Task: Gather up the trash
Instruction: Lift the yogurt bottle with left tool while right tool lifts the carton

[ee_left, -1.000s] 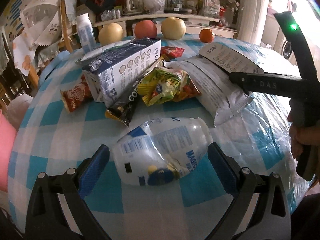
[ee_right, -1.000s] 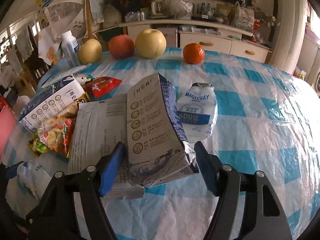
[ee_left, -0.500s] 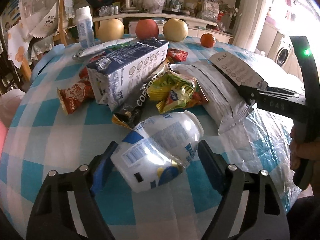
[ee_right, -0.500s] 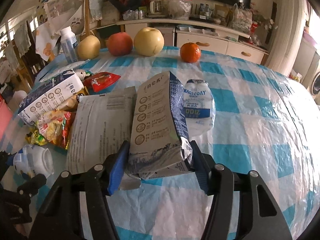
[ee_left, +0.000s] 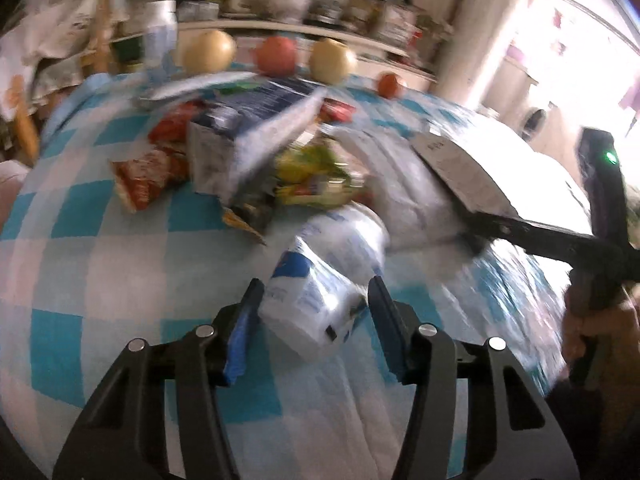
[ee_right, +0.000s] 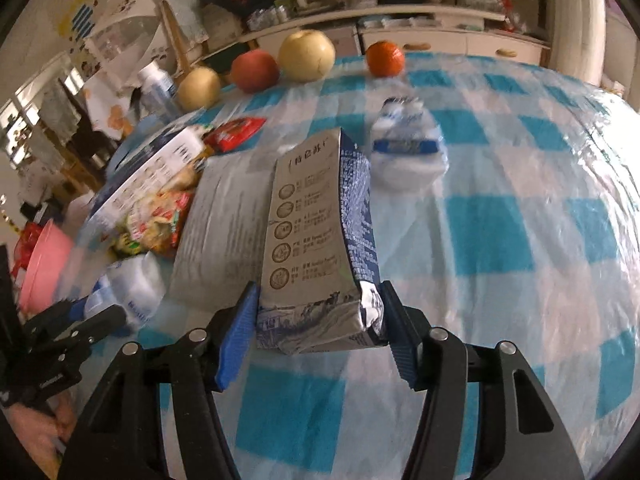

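On a table (ee_right: 520,208) covered with a blue-and-white checked cloth, the person is gathering litter with both tools at once. The left gripper (ee_left: 314,316) has just been closing, and its blue pads now press on the lower end of a crushed white plastic bottle (ee_left: 332,268), which sits squeezed between them at a tilt, its far end pointing toward the heap of rubbish; the narrow grip suits a soft, flattened thing that would slip out of wider jaws. The right gripper (ee_right: 318,320) is partly closed on the bottom end of a blue-and-white milk carton (ee_right: 316,240), both pads flat against its sides, so the carton stretches away from the camera along the fingers, over a flattened grey-white bag (ee_right: 224,224). Holding it by the sturdy folded base probably keeps the box from buckling. The remaining litter lies in a loose pile at the left side of the table: a second carton (ee_left: 248,132), red snack wrappers (ee_left: 144,176), a yellow-green packet (ee_left: 312,172) and another squashed bottle (ee_right: 408,152) just beyond the held carton. The fruit (ee_right: 306,56) lined up along the far edge stands well apart from the pile and seems not to belong with the rubbish. A pink basin (ee_right: 44,264) shows beside the table on the left; whether it is where the trash goes cannot be told.
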Available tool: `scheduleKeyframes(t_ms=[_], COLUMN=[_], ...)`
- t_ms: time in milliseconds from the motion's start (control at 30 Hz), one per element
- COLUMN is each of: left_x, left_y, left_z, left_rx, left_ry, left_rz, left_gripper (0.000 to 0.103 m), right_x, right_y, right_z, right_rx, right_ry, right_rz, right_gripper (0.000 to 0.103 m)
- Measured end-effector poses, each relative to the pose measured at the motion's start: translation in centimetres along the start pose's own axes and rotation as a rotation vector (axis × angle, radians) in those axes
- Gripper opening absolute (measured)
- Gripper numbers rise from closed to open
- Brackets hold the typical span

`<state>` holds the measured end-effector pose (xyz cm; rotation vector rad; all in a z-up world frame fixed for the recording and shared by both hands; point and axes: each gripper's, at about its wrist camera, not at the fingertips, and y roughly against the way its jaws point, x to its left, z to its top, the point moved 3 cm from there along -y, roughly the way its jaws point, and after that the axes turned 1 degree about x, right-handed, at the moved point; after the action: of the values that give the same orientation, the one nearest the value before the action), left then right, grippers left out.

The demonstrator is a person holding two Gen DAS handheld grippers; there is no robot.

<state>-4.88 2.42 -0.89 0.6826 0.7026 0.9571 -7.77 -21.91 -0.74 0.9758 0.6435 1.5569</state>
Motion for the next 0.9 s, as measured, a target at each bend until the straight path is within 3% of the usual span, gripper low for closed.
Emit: scheduleKeyframes(t_ms=[100,200,367,567,667,700,800,900], left_x=[-0.8,-0.6,-0.2,-0.9,-1.4,-1.4,-1.0,-0.5], left_y=[-0.1,-0.1,-0.2,-2.1,-2.5,-2.5,-2.2,-1.9], left_z=[-0.4,-0.3,0.7,0.8,0.7,0.8,0.9,0.9], left_rx=[0.028,0.013,-0.032,0.021,0.031,0.028,0.02,0.011], left_ry=[-0.077,-0.118,-0.17,-0.216,-0.239,-0.232,-0.213,-0.181], left_rz=[-0.026,0.023,0.094,0.096,0.112,0.114,0.131,0.112], left_gripper=[0.059,0.078,0.086,0.086,0.085,0.08,0.063,0.062], right_x=[-0.1,0.1,0.2,0.2,0.1,-0.1,-0.3,-0.1], right_y=[-0.1,0.1,-0.8,-1.4,-1.2,-1.0,-0.7,-0.4], right_z=[-0.2,0.0,0.5,0.7,0.7,0.6,0.5,0.4], right_rx=[0.008,-0.016,-0.012,-0.004,-0.012,-0.013,-0.011,-0.022], right_ry=[0.002,0.013,0.036,0.06,0.063,0.047,0.018,0.004], right_rz=[-0.008,-0.044,-0.072,-0.109,-0.122,-0.115,-0.115,-0.118], right_gripper=[0.064,0.087,0.087,0.086,0.067,0.061,0.061,0.06])
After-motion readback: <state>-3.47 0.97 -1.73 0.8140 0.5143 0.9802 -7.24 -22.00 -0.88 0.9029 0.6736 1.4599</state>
